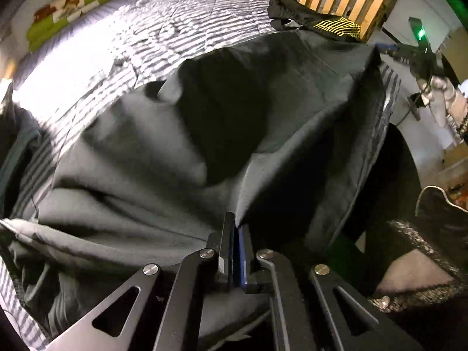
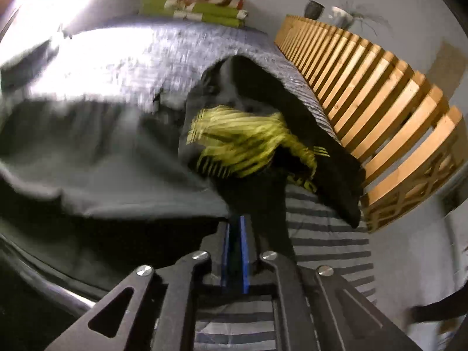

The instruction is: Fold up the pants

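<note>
Nearest in my left wrist view, the left gripper (image 1: 235,228) has its jaws pressed nearly together on a ridge of the grey pants (image 1: 140,158), which rise to the blue pads in a tented fold. From there the cloth spreads out over the striped bedspread (image 1: 163,26), with a deep dark hollow in the middle where I can make out nothing. The lower corners are cut off by the black linkage, and a knitted sleeve (image 1: 421,242) shows at the lower right.

In my right wrist view, the right gripper (image 2: 235,228) shows a narrow slit between its blue pads. Dark cloth hangs right at the tips, but the picture is smeared, so I cannot tell whether any of it lies between the pads or whether they press on it. The pants fill the left half here as a grey blur.

Further out lies a black garment with yellow stripes (image 2: 248,146), bunched just beyond the pants; its pattern may hold a logo, but I can read no lettering. Behind it runs the wooden slatted headboard (image 2: 380,93), with a dark cup (image 2: 314,8) and a pale pot (image 2: 340,14) standing on top. At the far edge of the bed sit folded green and patterned linens (image 2: 199,7).
</note>
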A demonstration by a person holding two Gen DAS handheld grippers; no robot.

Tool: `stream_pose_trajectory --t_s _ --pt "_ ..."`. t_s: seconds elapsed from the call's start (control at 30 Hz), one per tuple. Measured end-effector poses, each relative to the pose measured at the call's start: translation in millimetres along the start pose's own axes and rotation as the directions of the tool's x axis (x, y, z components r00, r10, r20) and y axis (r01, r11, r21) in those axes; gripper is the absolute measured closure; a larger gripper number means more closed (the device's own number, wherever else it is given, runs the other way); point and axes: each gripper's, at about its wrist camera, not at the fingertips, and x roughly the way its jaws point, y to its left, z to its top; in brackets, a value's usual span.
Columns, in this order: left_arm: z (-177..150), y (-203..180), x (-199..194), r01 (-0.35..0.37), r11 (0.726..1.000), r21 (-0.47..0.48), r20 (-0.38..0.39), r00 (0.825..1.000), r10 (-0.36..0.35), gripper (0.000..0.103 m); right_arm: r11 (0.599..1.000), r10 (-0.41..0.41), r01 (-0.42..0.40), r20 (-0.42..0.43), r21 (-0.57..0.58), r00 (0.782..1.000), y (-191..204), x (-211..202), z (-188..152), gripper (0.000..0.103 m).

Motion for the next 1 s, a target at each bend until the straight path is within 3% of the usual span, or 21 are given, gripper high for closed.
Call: stream_pose_trajectory --t_s 0.03,0.1,0.2,0.27,0.33,0.43,0.5,0.6,0.7,0.77,0.87,1.0 --pt "-0.8 2.5 -5.1 0.007 1.0 -0.015 0.005 1.0 -0.007 0.099 0.997 0.05 -0.049 -0.002 0.065 0.999 -14.2 -3.9 12.5 0.063" --pt "5.0 15.6 -7.1 0.006 1.0 -0.014 0.016 1.0 -0.006 0.095 0.983 0.094 -0.092 -0.006 0.159 0.996 -30.0 -3.1 25.9 0.04" --pt "8.4 17.4 -26.2 0.008 1.0 -0.023 0.046 0.999 -0.007 0.091 0.954 0.155 -0.126 -0.09 0.271 0.984 -52.0 30.1 59.2 0.039" --pt "5.9 21.5 -39.3 0.023 0.999 -0.032 0.054 0.998 -0.022 0.091 0.951 0.192 -0.142 -0.164 0.276 0.968 -54.4 51.4 74.6 0.039" --pt "-6.2 22.1 -44.0 0.021 0.999 -0.025 0.033 0.999 -0.02 0.091 0.966 0.22 -0.186 -0.189 0.179 0.957 -47.3 45.5 83.1 0.043" --pt "-10.9 23.9 -36.7 0.03 0.999 -0.028 -0.002 1.0 -0.03 0.091 0.992 0.078 -0.102 -0.27 -0.076 0.96 -27.8 30.6 64.4 0.043" --pt "-10.0 27.2 -34.4 0.042 0.998 -0.055 0.001 0.999 -0.042 0.091 0.99 0.026 -0.07 -0.321 -0.125 0.947 -31.4 28.3 46.8 0.043" --pt "4.9 34.0 -38.6 0.061 0.995 -0.085 0.06 0.997 -0.056 0.09 0.995 0.093 -0.094 -0.292 0.008 0.952 -58.1 12.1 38.7 0.043" --pt "25.3 36.5 -46.3 0.069 0.993 -0.094 0.116 0.992 -0.058 0.09 0.949 0.243 -0.201 -0.155 0.242 0.957 -90.0 -4.4 57.9 0.042" --pt "37.5 40.3 -47.6 0.077 0.99 -0.117 0.15 0.987 -0.059 0.089 0.935 0.27 -0.229 -0.125 0.272 0.955 -94.6 -1.5 78.3 0.042" --pt "52.3 42.1 -33.8 0.071 0.989 -0.131 0.152 0.987 -0.051 0.084 0.964 0.184 -0.148 -0.15 0.22 0.971 -80.8 19.4 107.4 0.04" --pt "64.2 46.8 -11.4 0.057 0.985 -0.16 0.123 0.992 -0.037 0.084 0.955 0.243 -0.178 -0.285 0.237 0.927 -51.2 88.9 124.7 0.039"
